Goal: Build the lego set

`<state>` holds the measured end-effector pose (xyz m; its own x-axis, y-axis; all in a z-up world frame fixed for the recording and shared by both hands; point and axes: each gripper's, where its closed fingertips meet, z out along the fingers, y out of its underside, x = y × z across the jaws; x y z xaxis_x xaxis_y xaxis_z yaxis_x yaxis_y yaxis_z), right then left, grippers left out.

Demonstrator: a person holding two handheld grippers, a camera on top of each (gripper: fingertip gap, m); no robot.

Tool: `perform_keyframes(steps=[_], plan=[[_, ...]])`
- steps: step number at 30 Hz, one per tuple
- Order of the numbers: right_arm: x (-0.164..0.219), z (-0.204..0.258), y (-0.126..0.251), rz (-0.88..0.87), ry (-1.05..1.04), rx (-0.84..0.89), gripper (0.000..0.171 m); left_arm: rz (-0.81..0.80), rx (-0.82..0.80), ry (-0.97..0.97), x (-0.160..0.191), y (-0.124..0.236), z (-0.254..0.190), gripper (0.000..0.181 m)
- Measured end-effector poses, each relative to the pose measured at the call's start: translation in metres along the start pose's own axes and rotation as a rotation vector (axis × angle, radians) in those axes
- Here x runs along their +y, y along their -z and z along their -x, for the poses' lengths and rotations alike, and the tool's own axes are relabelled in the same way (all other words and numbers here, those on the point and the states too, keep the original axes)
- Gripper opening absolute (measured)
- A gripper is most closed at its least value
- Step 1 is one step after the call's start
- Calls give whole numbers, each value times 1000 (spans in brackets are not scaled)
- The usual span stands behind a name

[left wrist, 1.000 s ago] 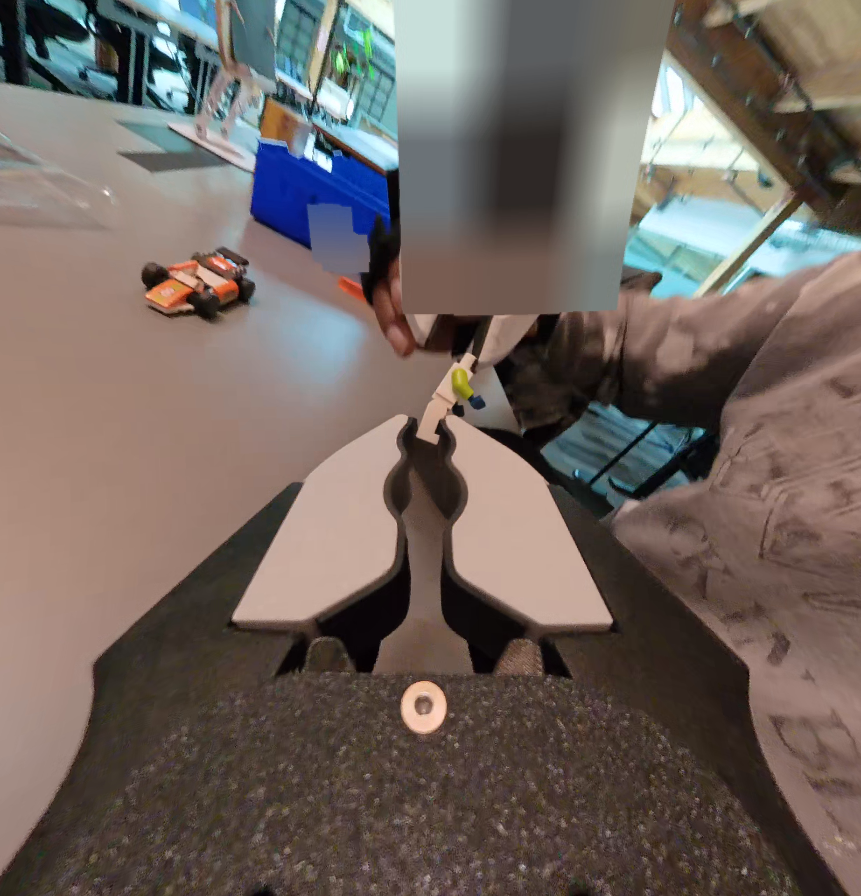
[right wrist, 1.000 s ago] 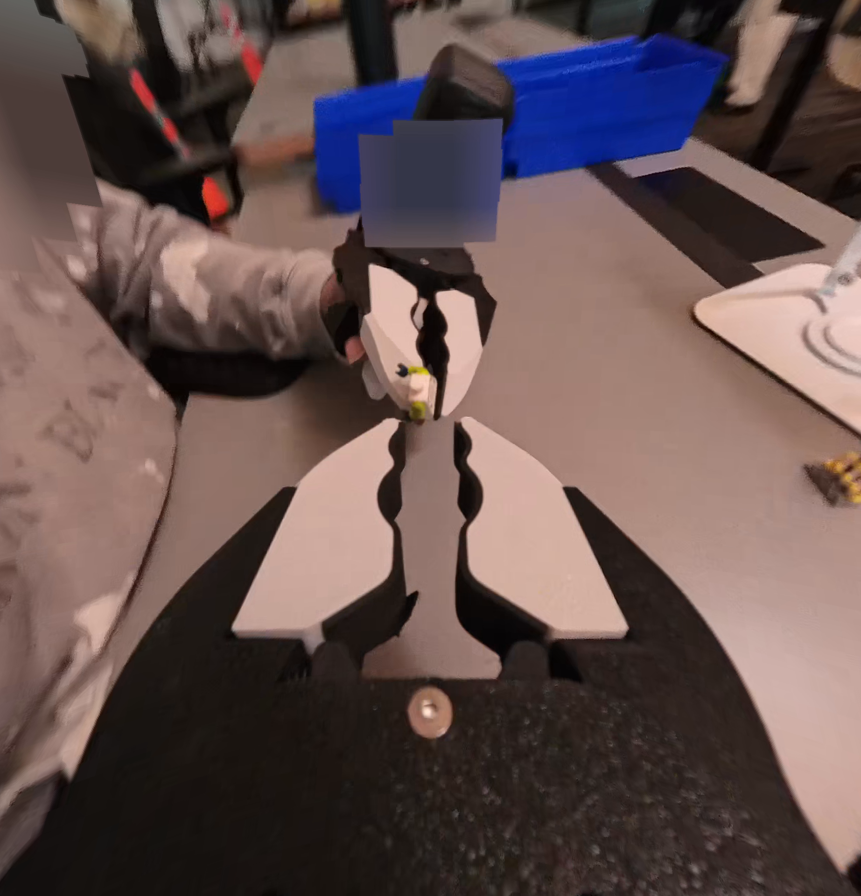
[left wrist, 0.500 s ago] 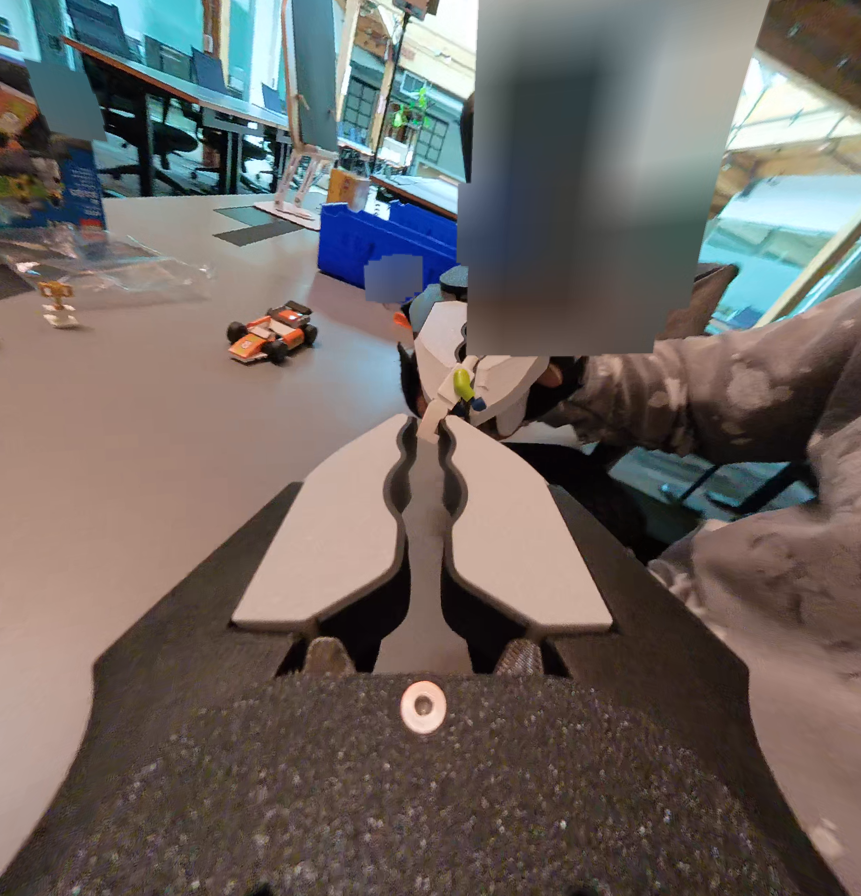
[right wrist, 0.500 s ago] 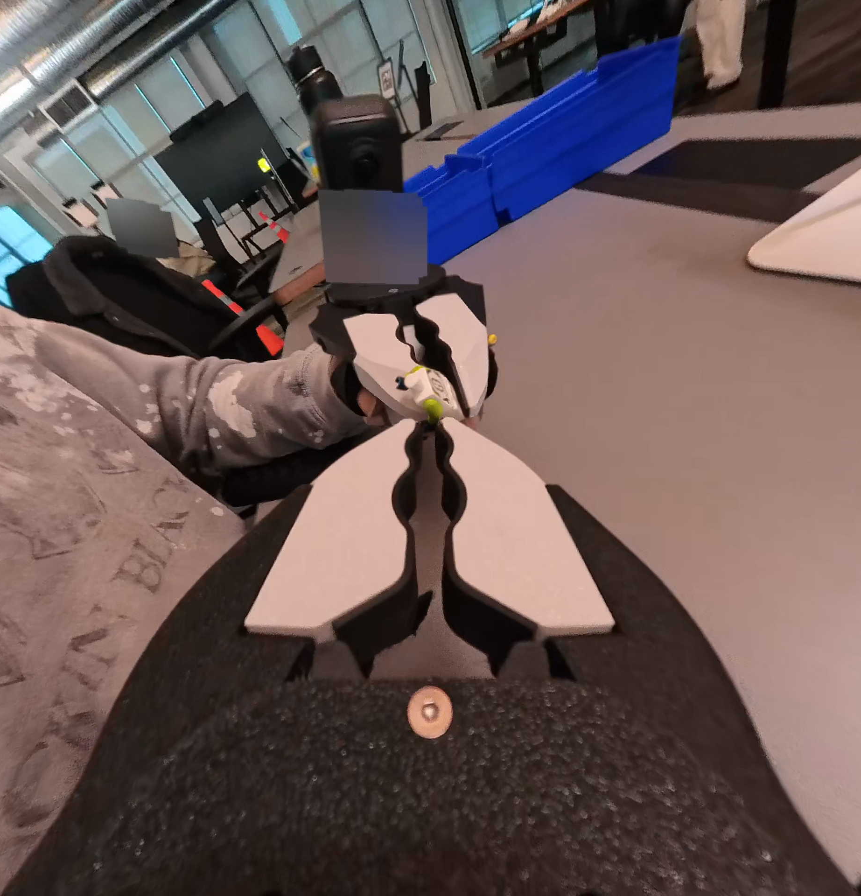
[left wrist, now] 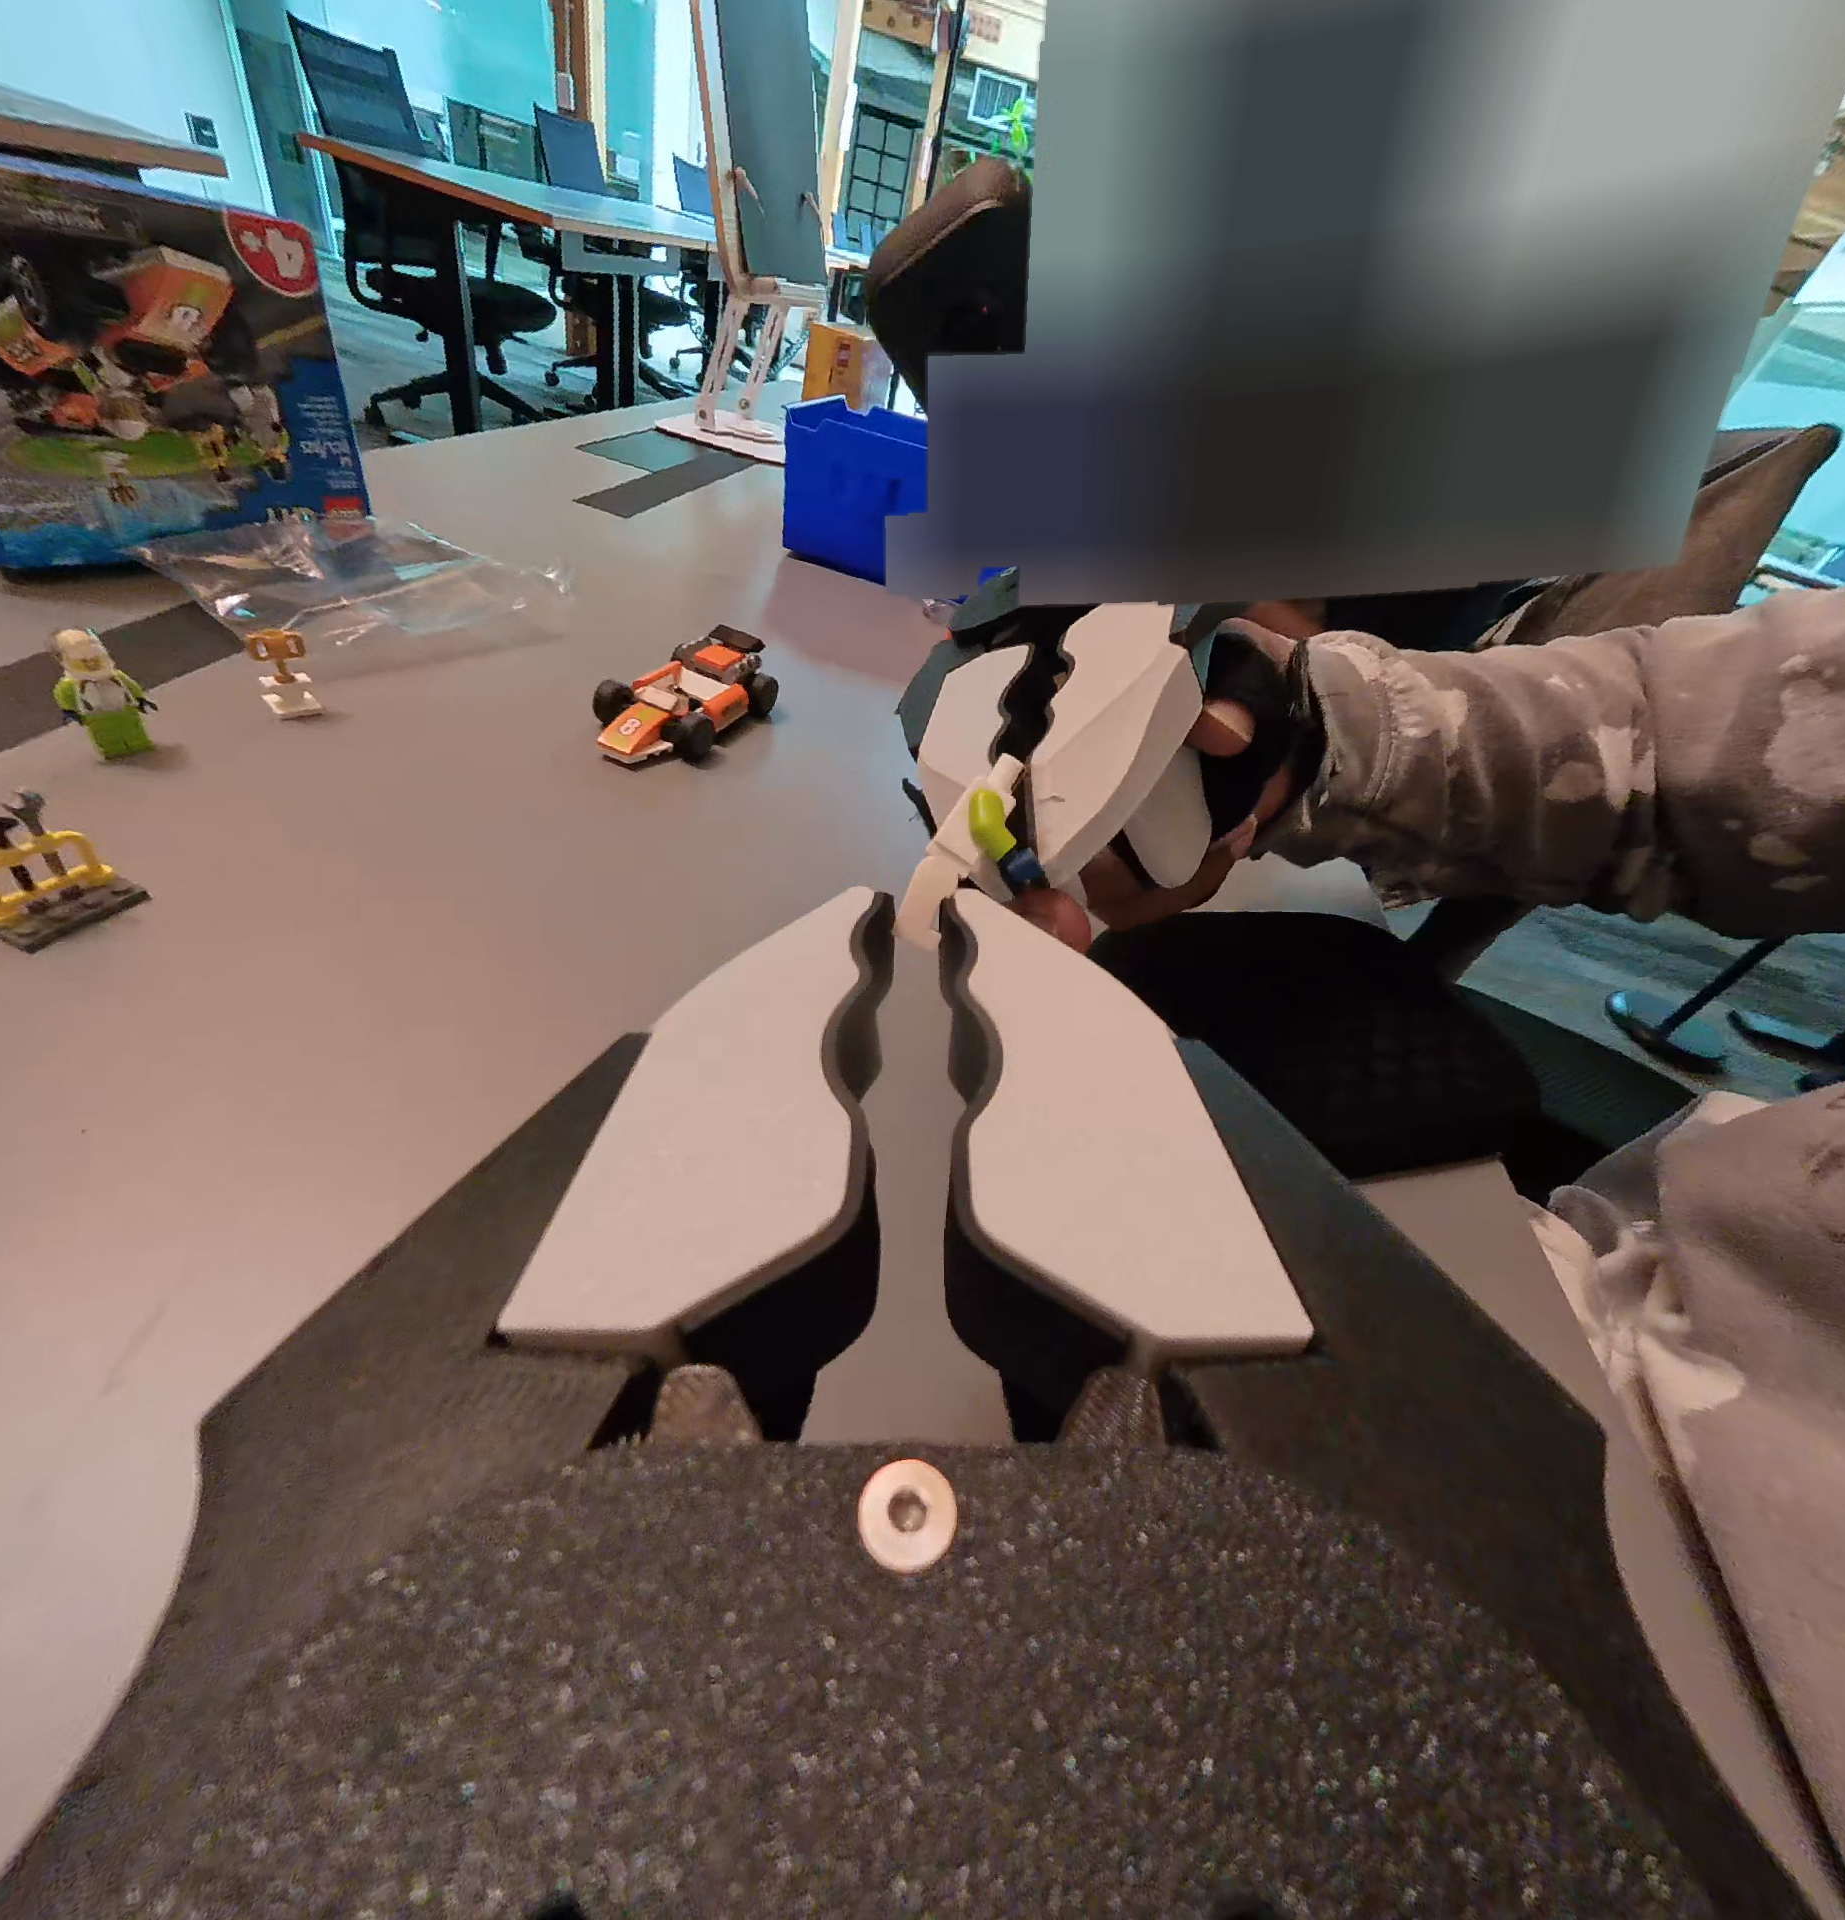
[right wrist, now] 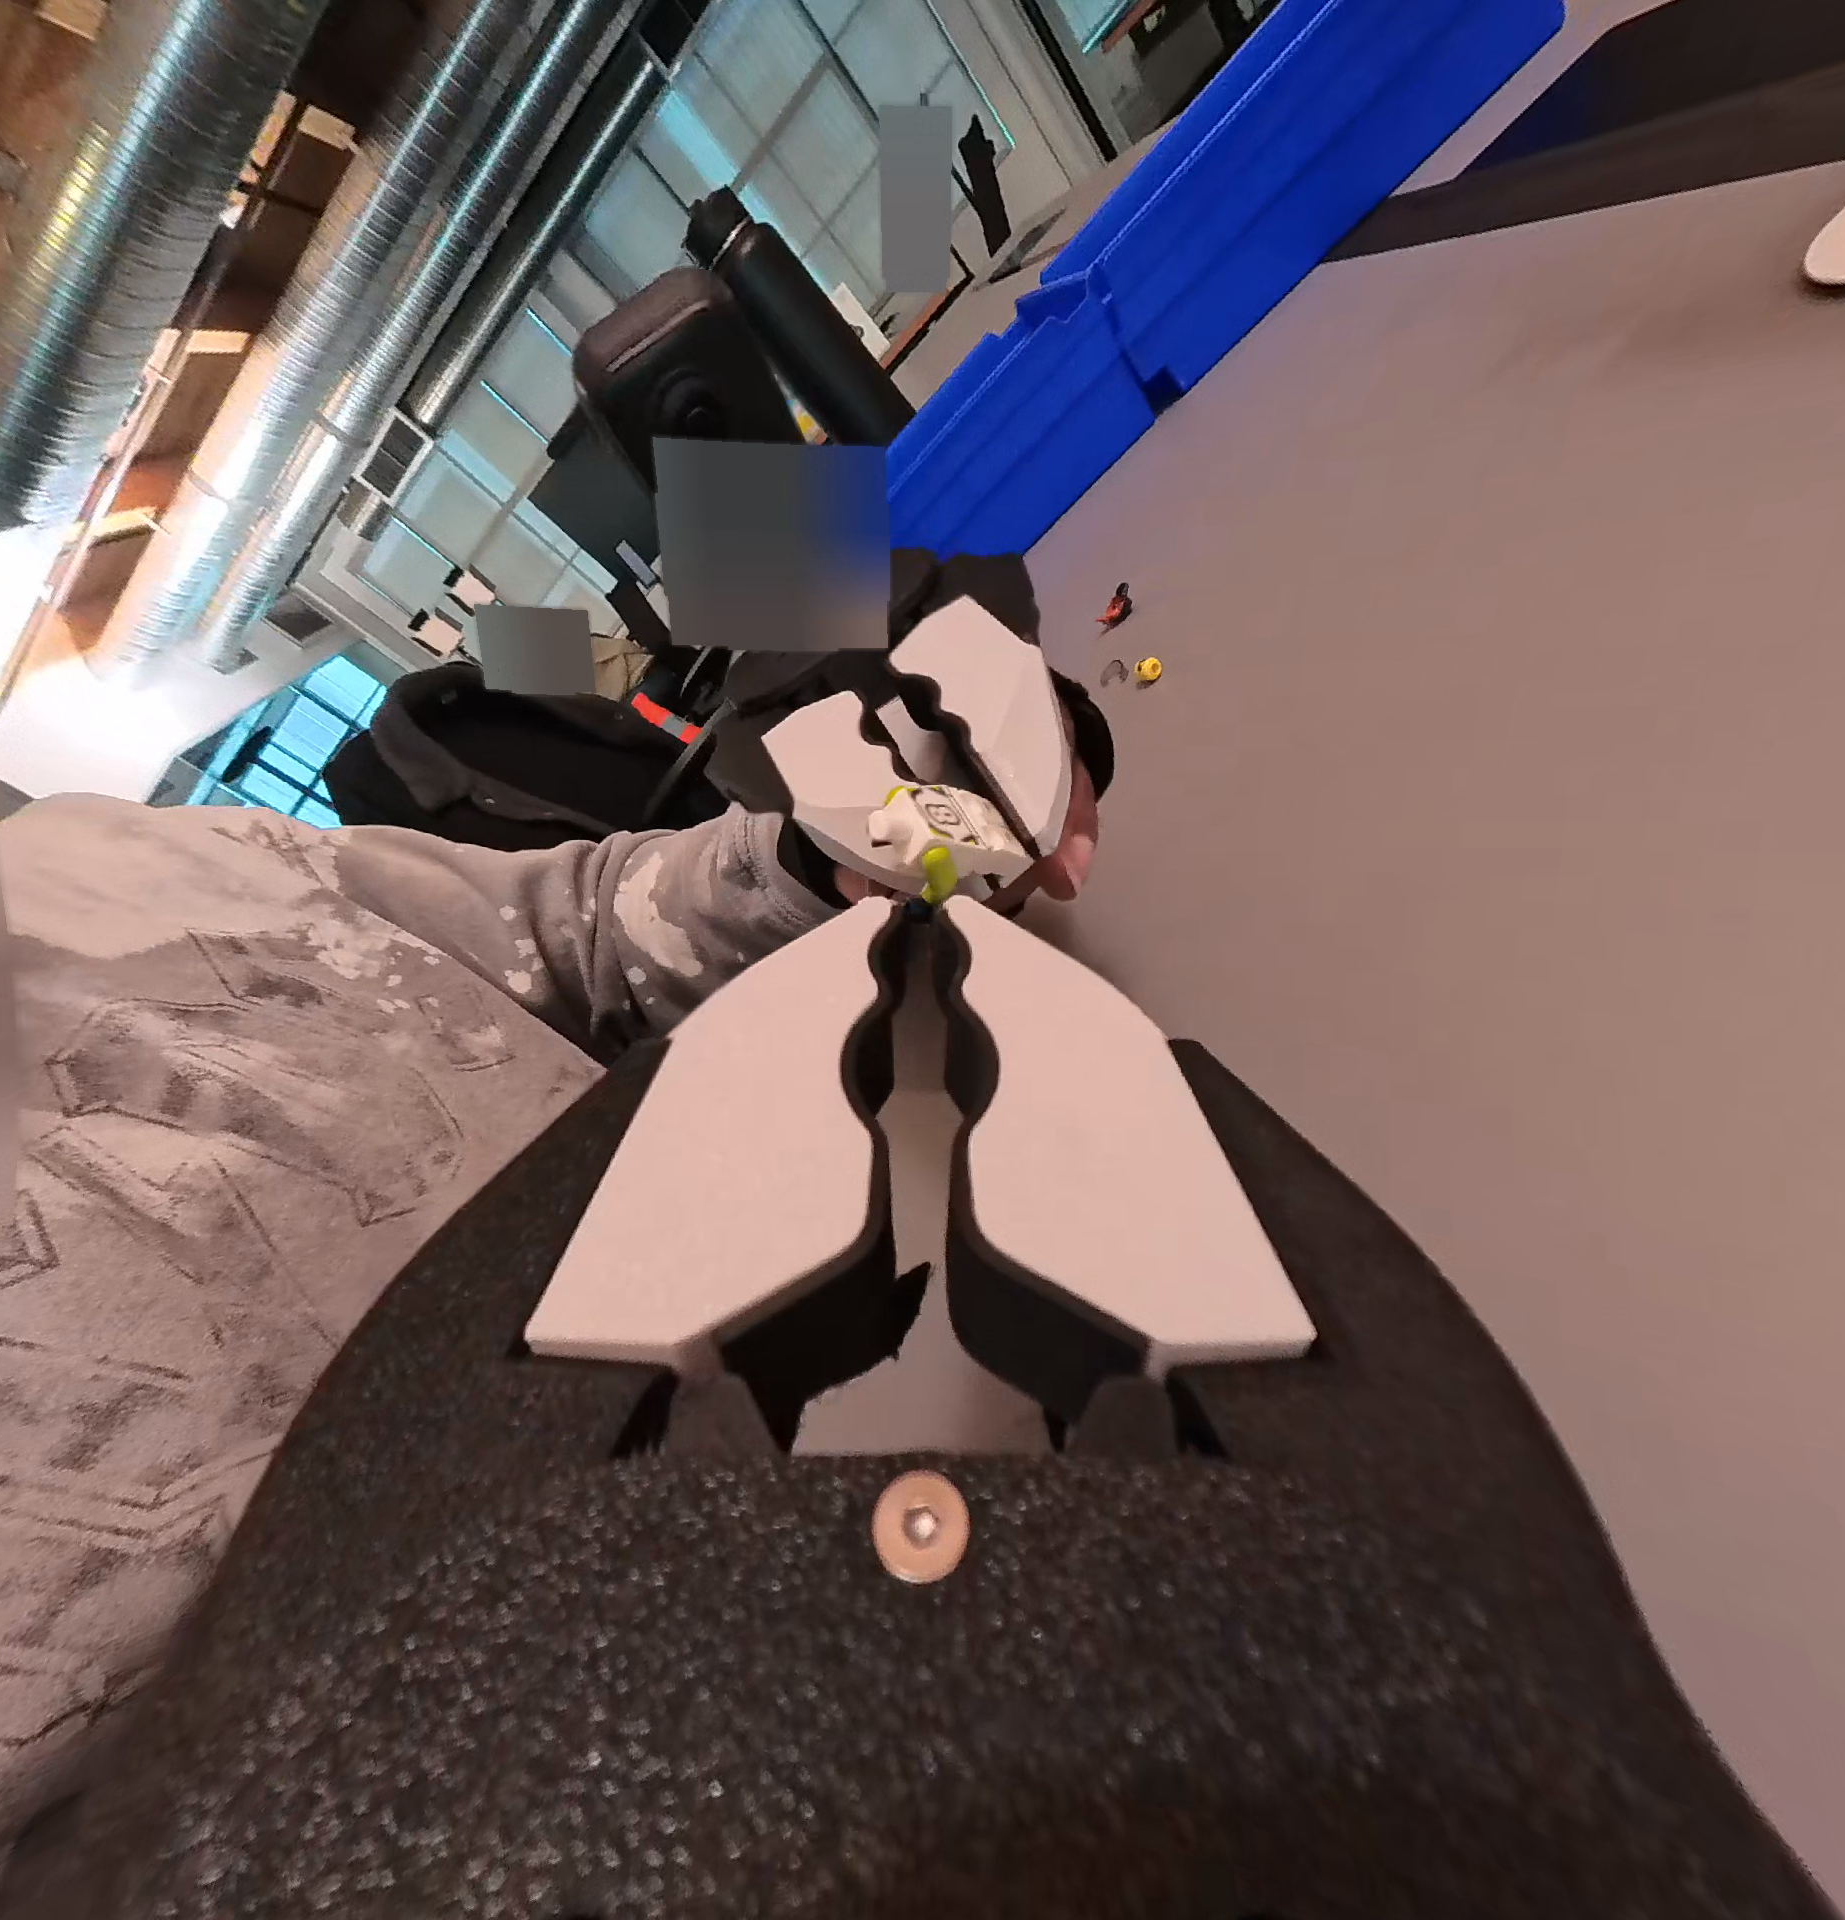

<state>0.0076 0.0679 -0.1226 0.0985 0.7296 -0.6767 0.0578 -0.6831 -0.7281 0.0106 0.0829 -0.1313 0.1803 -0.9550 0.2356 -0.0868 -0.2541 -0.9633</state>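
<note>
A white Lego minifigure (left wrist: 939, 883) with a lime arm and a blue hand is held in the air between both grippers. My left gripper (left wrist: 918, 920) is shut on its white lower end. In the right wrist view the minifigure (right wrist: 939, 826) lies sideways in the left gripper's fingers (right wrist: 991, 717). My right gripper (right wrist: 918, 912) is shut on the small blue hand at the end of the lime arm (right wrist: 936, 871). The right gripper's fingers (left wrist: 1105, 748) show just beyond the figure in the left wrist view.
On the grey table (left wrist: 378, 987) stand an orange race car (left wrist: 684, 707), a lime minifigure (left wrist: 102, 691), a small trophy (left wrist: 284, 675), a yellow barrier with tools (left wrist: 40, 883), the set's box (left wrist: 139, 374), a clear bag (left wrist: 357, 582) and a blue bin (left wrist: 845, 488). Small loose pieces (right wrist: 1146, 670) lie near the blue bin (right wrist: 1157, 343). Less than 4 cm separates the two grippers' tips. Left tips and right tips are each some 30 cm from the orange race car (left wrist: 684, 707).
My right gripper has closed from open onto the figure's arm end. Both grippers have tilted, so the views have swung, and the figure has turned sideways.
</note>
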Motion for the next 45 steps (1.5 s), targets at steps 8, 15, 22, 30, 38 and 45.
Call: perform_keyframes(steps=[8, 15, 22, 30, 38, 45], plan=[[-2, 0, 0, -32, 45, 1, 4, -32, 53, 105, 0, 0, 0, 9], [1, -4, -1, -39, 43, 20, 4, -25, 48, 106, 4, -1, 2, 9], [3, -6, 1, -23, 51, 35, 4, -8, 25, 74, 6, -2, 3, 9], [1, -13, 3, -40, 104, 88, 6, -4, 19, 139, 10, -3, 8, 9], [-16, -30, 9, 83, 828, 625, 25, 79, -146, 255, 26, -2, 37, 9], [-16, -42, -15, 153, 1055, 792, 22, 137, -249, 194, 33, -3, 41, 9]])
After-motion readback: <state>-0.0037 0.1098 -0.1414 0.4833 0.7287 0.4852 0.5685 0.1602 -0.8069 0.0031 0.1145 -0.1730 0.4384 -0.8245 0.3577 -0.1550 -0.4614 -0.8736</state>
